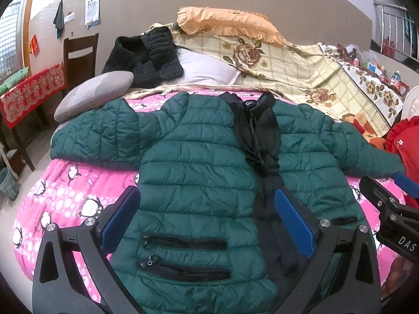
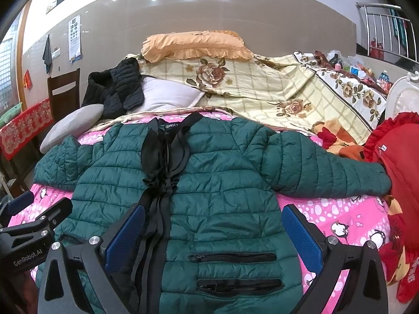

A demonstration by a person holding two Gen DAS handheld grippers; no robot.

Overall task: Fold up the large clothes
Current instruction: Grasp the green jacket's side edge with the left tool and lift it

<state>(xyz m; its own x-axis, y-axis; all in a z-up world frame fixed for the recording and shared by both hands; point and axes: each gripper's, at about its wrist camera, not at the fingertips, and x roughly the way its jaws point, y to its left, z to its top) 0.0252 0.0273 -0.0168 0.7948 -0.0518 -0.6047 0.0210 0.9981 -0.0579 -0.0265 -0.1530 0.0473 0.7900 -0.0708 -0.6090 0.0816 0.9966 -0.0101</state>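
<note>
**Green quilted jacket lies flat on the bed, both tongs open above its hem**

The dark green quilted puffer jacket (image 1: 193, 162) lies front-up and spread on the pink penguin-print bedspread (image 1: 65, 191), both sleeves stretched out sideways. Its shell is shiny, stitched into puffy horizontal bands. A black lining strip (image 1: 258, 141) runs down the open front, wrinkled and bunched near the chest. Two black zipped pocket slits sit on each front panel near the hem.

The left tongs (image 1: 207, 219) stand wide open over the jacket's left-hand panel, blue textured pads facing inward, gripping nothing. The right tongs (image 2: 213, 238) are likewise spread wide over the other panel, empty.

Beyond the jacket's collar lie a grey oval cushion (image 1: 94, 94), a black quilted garment (image 1: 146, 55), a white pillow (image 1: 207, 68), a cream rose-print quilt (image 1: 288, 70) and an orange frilled pillow (image 1: 225, 23). A red frilled cushion (image 2: 398, 162) touches the jacket's right cuff. Past the grey cushion stands a dark wooden chair (image 1: 81, 52).

The jacket's hem is cut off behind the tongs' black frames. The collar label is too small to read fully.
</note>
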